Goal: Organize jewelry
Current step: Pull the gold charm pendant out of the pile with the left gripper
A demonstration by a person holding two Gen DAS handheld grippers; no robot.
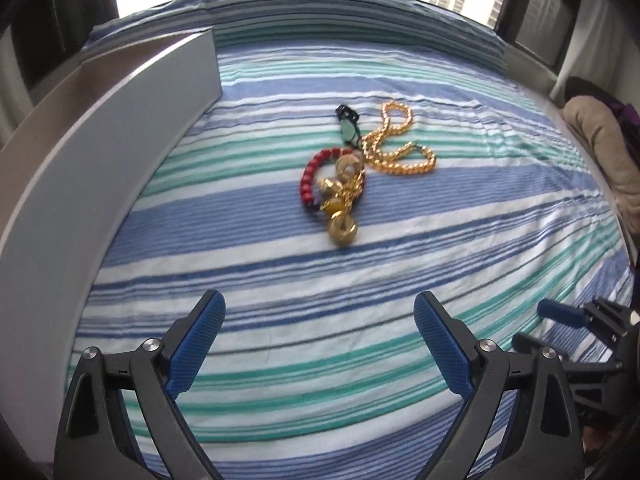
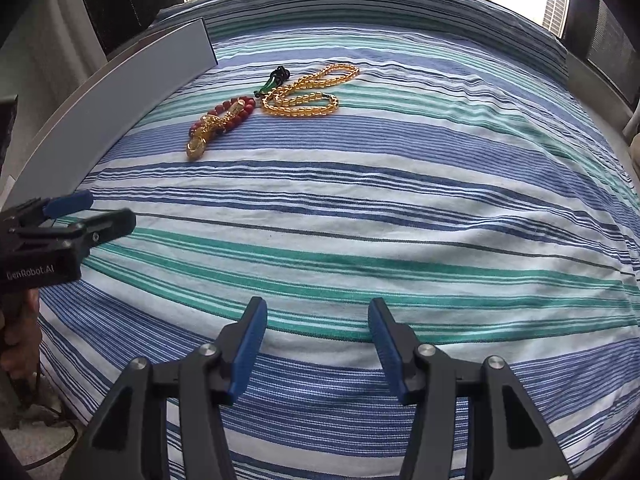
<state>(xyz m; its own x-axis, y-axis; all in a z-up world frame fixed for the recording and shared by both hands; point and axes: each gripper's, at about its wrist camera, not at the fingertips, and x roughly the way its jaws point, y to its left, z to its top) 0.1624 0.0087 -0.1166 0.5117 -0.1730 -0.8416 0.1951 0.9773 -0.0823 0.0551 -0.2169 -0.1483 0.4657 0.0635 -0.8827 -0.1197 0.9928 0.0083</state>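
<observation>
A jewelry pile lies on the striped bedsheet. In it are a red bead bracelet, a gold chain with round pendants, an amber bead necklace and a green pendant on a black cord. My left gripper is open and holds nothing, well short of the pile. The right wrist view shows the same bracelet, gold pendants, amber necklace and green pendant far ahead at upper left. My right gripper is open over bare sheet.
A grey upright board runs along the bed's left side. A beige cloth bundle sits at the right edge. A hand holds the left gripper. The right gripper shows at lower right.
</observation>
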